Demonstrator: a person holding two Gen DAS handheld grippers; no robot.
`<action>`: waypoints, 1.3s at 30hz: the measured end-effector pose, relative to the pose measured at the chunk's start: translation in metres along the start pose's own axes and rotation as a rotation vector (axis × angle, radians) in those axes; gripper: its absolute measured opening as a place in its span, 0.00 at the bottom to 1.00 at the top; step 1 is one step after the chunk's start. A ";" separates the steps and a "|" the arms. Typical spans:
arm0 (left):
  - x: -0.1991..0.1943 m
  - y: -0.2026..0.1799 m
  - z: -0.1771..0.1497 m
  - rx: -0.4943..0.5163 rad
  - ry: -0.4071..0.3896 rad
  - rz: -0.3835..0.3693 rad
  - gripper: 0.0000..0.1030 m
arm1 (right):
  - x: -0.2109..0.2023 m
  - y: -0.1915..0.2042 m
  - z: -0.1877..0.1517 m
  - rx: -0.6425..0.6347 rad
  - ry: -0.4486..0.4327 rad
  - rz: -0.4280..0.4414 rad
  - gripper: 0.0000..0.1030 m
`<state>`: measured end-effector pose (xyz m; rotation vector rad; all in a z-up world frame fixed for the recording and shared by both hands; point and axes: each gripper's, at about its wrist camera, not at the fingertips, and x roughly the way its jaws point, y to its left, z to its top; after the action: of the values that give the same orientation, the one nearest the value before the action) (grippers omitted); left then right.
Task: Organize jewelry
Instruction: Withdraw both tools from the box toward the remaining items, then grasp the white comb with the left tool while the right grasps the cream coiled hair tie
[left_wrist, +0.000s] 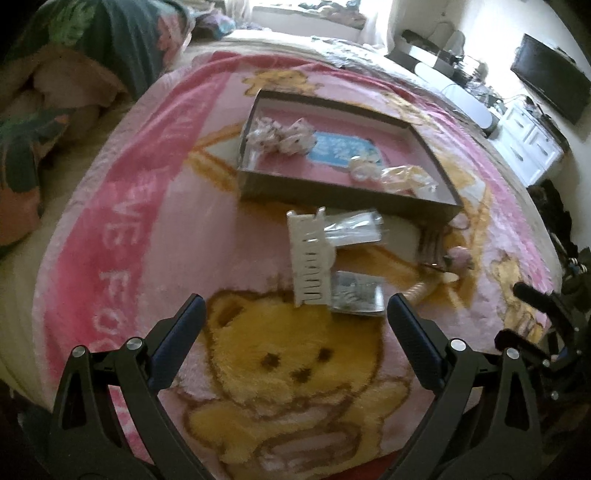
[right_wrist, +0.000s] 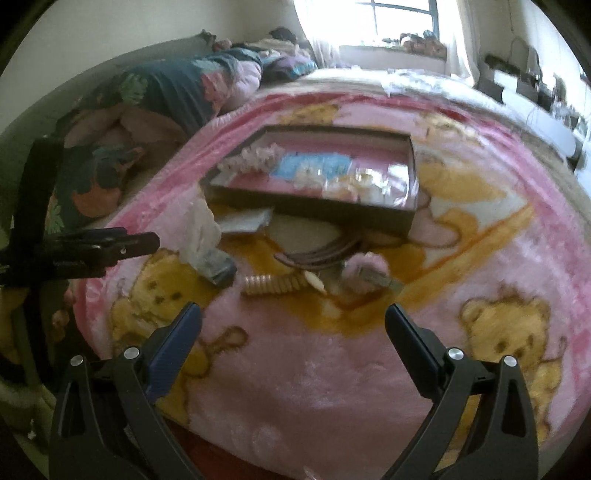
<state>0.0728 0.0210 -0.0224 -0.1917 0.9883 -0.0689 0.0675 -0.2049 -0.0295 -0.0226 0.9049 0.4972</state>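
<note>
Left gripper (left_wrist: 295, 314): fingers (left_wrist: 177, 341) spread wide, nothing between them, held above the surface, pointing forward.
Right gripper (right_wrist: 293, 321): fingers (right_wrist: 413, 347) likewise spread wide and empty, raised, pointing forward. Each gripper shows at the edge of the other's view.

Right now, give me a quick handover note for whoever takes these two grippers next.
Left gripper: open, empty, hovering over the blanket.
Right gripper: open, empty.
Box: already holds several pieces, mostly bagged.
Still on the blanket: white comb clip, clear bag, small dark packet, brown headbands, beige spiral piece, pink fluffy clip.
Left to do: move these into the box.
</note>
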 end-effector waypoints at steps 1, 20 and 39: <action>0.003 0.004 0.000 -0.012 0.006 -0.003 0.88 | 0.004 0.000 -0.001 0.005 0.008 0.004 0.96; 0.047 0.006 0.022 -0.054 0.077 -0.070 0.56 | 0.081 0.012 0.008 -0.060 0.042 -0.013 0.95; 0.068 0.009 0.029 -0.097 0.118 -0.128 0.19 | 0.059 0.026 -0.001 -0.091 0.005 0.092 0.67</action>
<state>0.1344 0.0239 -0.0648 -0.3436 1.0975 -0.1510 0.0857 -0.1586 -0.0698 -0.0652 0.8902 0.6243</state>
